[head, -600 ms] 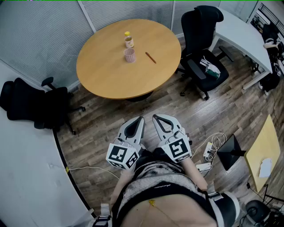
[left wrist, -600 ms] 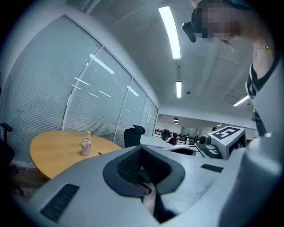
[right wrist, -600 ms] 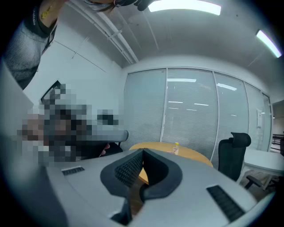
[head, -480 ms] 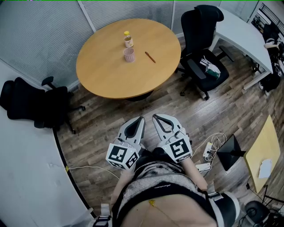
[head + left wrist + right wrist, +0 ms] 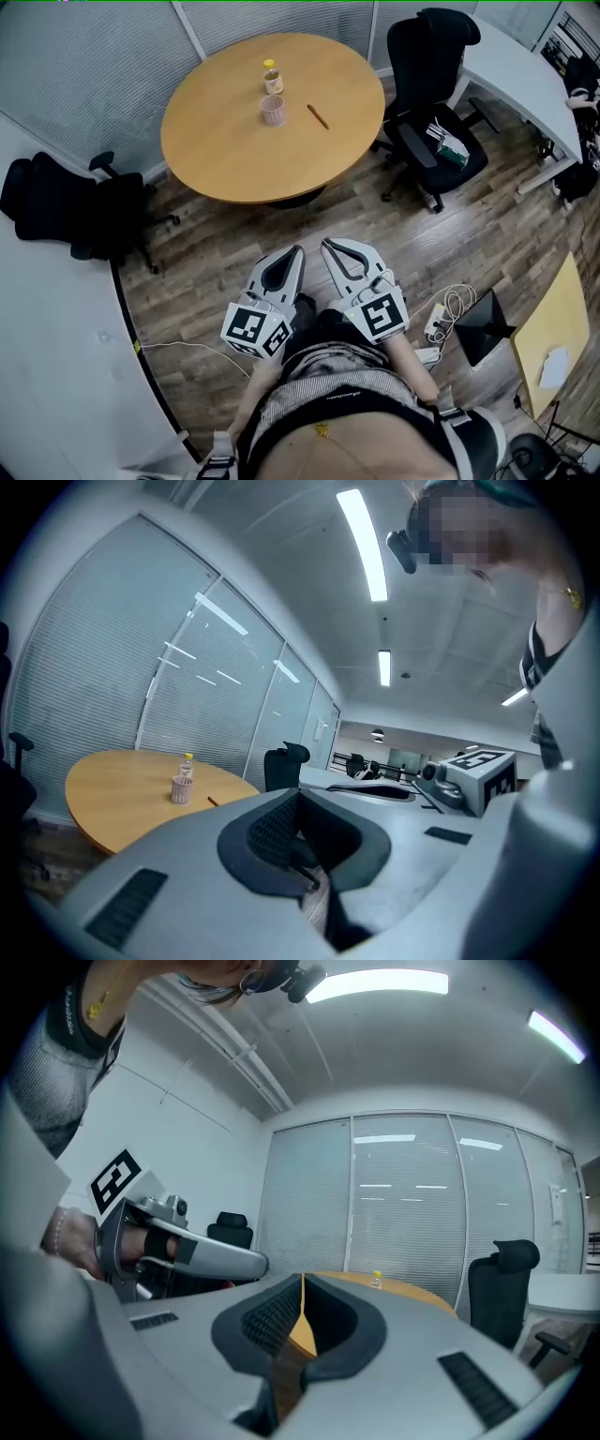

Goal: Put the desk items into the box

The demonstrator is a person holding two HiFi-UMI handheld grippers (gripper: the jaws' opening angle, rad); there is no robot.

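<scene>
- Both grippers are held low, close to the person's body, side by side and pointing forward over the wooden floor [image 5: 216, 253].
- Left gripper [image 5: 292, 255]: jaws pressed together, nothing between them, as its own view confirms.
- Right gripper [image 5: 330, 249]: jaws together too, bar a hairline slit, and it holds nothing.
- No pick has begun; the grippers are well apart from the round worktop [image 5: 225, 150], with bare floor between.
- Task items sit near the worktop's far side: a pink cup [image 5: 273, 111], a small yellow-capped bottle [image 5: 272, 79] just beyond it, and a thin pencil-like stick [image 5: 318, 117] lying flat just right of the cup.
- No box shows in any view, so it has to be found before anything is lifted.
- Advice for the approach: walk in from the near edge, away from the black chair [image 5: 427, 84] on the right, and open the jaws before reaching.
- The cup and bottle stand close together, so take the nearer cup first to avoid tipping the bottle. The stick probably needs a low, flat pinch.
- Writing: only the black-and-white square markers on the gripper cubes. The bottle label is too small to read.
</scene>
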